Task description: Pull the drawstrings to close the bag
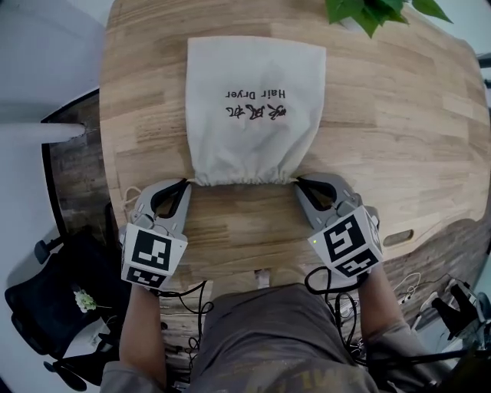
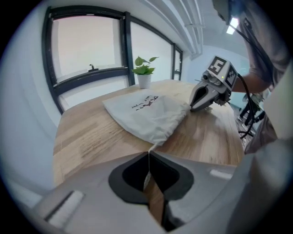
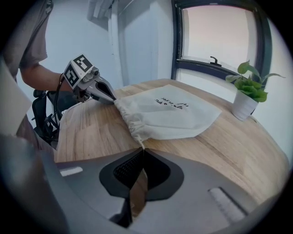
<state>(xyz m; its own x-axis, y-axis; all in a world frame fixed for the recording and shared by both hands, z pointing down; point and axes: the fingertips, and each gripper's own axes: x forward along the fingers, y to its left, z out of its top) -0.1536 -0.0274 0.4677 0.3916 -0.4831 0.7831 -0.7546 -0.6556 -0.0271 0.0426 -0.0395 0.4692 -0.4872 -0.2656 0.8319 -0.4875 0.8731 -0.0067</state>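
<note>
Nearest: my lap (image 1: 268, 338), grey-brown cloth, pressed against the table's near edge. Black cables (image 1: 192, 295) loop down from both tools across it.

Left gripper (image 1: 186, 182): jaws fully together, pinching the left drawstring (image 2: 149, 164). In the left gripper view the thin cord runs out of the bag's corner and down the seam between the pads. Marker cube (image 1: 149, 255) sits just above my wrist.

Right gripper (image 1: 298, 181): jaws also pressed together, tips on the right drawstring (image 3: 142, 145), a short stub of cord where it leaves the gathered hem. The tips are almost touching the fabric.

Both tools lie low on the wooden table (image 1: 399, 138), pointing inward at each other, with the bag's mouth between them.

Bag (image 1: 253, 107): pale cloth, flat on the tabletop about mid-table. The mouth (image 1: 244, 179) faces me and is puckered into tight pleats. The closed bottom points away. Dark print on top reads "Hair Dryer", upside down from where I stand.

Right of the right gripper: an oval slot (image 1: 399, 238) cut in the wood.

Far edge: potted plant (image 1: 376, 11), green leaves, white pot, well apart from the bag.

Off the table, left: black chair (image 1: 46, 299) on the floor. Beyond the table: dark-framed windows (image 3: 215, 32).
</note>
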